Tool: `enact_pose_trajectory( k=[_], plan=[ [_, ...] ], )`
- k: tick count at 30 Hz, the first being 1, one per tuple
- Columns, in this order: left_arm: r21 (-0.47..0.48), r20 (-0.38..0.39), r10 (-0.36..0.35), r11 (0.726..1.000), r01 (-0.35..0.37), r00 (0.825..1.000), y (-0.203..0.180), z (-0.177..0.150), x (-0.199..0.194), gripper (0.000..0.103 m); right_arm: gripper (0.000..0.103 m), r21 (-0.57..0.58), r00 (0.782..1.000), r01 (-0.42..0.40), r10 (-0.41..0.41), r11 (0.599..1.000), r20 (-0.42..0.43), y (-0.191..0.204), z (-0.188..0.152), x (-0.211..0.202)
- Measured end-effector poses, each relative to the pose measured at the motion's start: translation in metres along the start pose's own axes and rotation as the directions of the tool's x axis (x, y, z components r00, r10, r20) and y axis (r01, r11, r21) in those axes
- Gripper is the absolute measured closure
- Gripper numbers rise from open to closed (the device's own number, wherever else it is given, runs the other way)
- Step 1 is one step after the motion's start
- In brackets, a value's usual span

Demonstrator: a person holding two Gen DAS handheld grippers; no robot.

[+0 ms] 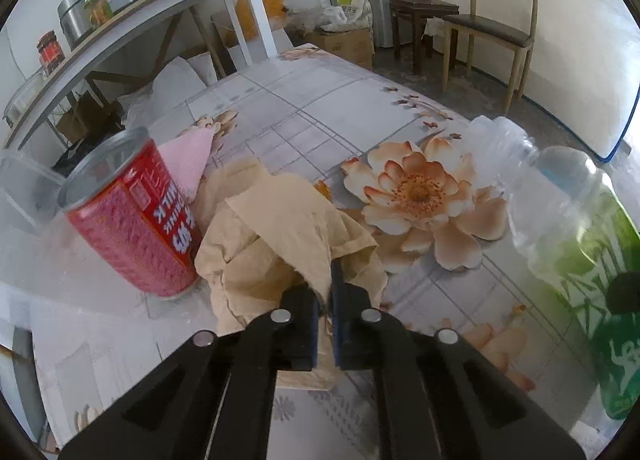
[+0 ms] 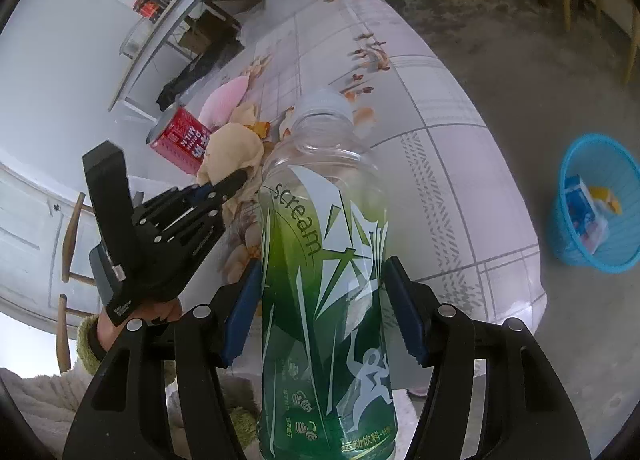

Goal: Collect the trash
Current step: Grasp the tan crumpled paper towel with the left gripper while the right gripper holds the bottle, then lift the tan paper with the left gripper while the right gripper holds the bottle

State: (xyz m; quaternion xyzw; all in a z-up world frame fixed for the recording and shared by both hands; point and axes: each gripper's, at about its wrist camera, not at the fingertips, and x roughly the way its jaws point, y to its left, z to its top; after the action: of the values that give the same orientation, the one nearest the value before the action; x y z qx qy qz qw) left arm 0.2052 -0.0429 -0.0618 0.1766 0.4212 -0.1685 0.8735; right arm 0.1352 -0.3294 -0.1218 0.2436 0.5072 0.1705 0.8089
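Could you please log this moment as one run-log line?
left gripper: shut on tan paper | right gripper: shut on green bottle | blue basket: on floor

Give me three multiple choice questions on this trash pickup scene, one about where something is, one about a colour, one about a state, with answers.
1. Where is the blue basket?
A. on the floor beside the table
B. on the shelf
C. on the chair

2. What colour is the milk can?
A. green
B. red
C. yellow

3. What is the left tool doing?
A. hanging open over the can
B. gripping the bottle
C. shut on the crumpled tan paper

Answers:
1 A, it sits on the concrete floor past the table edge.
2 B, its wall is red with white lettering.
3 C, its tips pinch the paper's edge, while the right tool holds the green bottle.
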Motion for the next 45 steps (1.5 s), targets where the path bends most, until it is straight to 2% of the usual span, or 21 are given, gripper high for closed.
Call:
enact_pose_trajectory(
  k=[10, 13, 19, 22, 25, 29, 34, 37, 39, 42, 43, 45],
  plan=[
    [-0.008, 0.017, -0.118, 0.993, 0.118, 0.993, -0.011, -0.045, -0.062, 0.100, 0.045, 0.005, 1.000, -0.004, 0.004, 1.000, 0.007, -0.003, -0.001, -0.002],
    [-0.015, 0.018, -0.185, 0.983, 0.185, 0.983, -0.009, -0.061, -0.083, 0.100, 0.045, 0.002, 1.000, -0.002, 0.002, 1.000, 0.007, -0.002, -0.001, -0.002],
    [0.035, 0.008, -0.257, 0.966, 0.257, 0.966, -0.017, -0.086, -0.118, 0.100, 0.045, -0.002, 1.000, 0.004, -0.004, 1.000, 0.007, -0.002, 0.000, -0.004],
    [0.038, -0.004, -0.305, 0.952, 0.305, 0.952, -0.017, -0.094, -0.137, 0.100, 0.045, -0.003, 1.000, 0.008, -0.008, 1.000, 0.006, -0.001, -0.001, -0.004],
    [-0.001, -0.006, -0.362, 0.932, 0.362, 0.932, -0.008, -0.095, -0.156, 0.100, 0.045, -0.005, 1.000, 0.015, -0.015, 1.000, 0.007, 0.000, -0.001, -0.004],
    [-0.060, 0.025, -0.346, 0.936, 0.347, 0.938, 0.015, -0.089, -0.167, 0.100, 0.045, -0.001, 1.000, 0.016, -0.016, 1.000, 0.010, 0.000, -0.002, -0.004],
    [-0.121, 0.036, -0.293, 0.948, 0.295, 0.955, 0.039, -0.075, -0.143, 0.099, 0.045, -0.003, 1.000, 0.025, -0.025, 1.000, 0.009, 0.002, -0.002, -0.004],
    [-0.122, 0.050, -0.255, 0.958, 0.260, 0.966, 0.045, -0.067, -0.124, 0.097, 0.045, -0.001, 1.000, 0.026, -0.026, 1.000, 0.008, 0.002, -0.002, -0.004],
    [-0.114, 0.047, -0.202, 0.972, 0.206, 0.978, 0.047, -0.065, -0.113, 0.097, 0.045, 0.000, 1.000, 0.027, -0.027, 1.000, 0.007, 0.002, -0.002, -0.003],
    [-0.086, 0.056, -0.146, 0.985, 0.150, 0.988, 0.042, -0.062, -0.098, 0.095, 0.045, 0.001, 1.000, 0.029, -0.029, 1.000, 0.005, 0.003, -0.002, -0.003],
    [-0.075, 0.063, -0.141, 0.987, 0.145, 0.988, 0.040, -0.062, -0.096, 0.091, 0.045, 0.001, 1.000, 0.028, -0.028, 1.000, 0.004, 0.003, -0.002, -0.003],
    [-0.047, 0.073, -0.122, 0.991, 0.126, 0.990, 0.035, -0.060, -0.089, 0.078, 0.044, 0.003, 1.000, 0.028, -0.028, 1.000, 0.004, 0.003, -0.002, -0.002]
  ],
)
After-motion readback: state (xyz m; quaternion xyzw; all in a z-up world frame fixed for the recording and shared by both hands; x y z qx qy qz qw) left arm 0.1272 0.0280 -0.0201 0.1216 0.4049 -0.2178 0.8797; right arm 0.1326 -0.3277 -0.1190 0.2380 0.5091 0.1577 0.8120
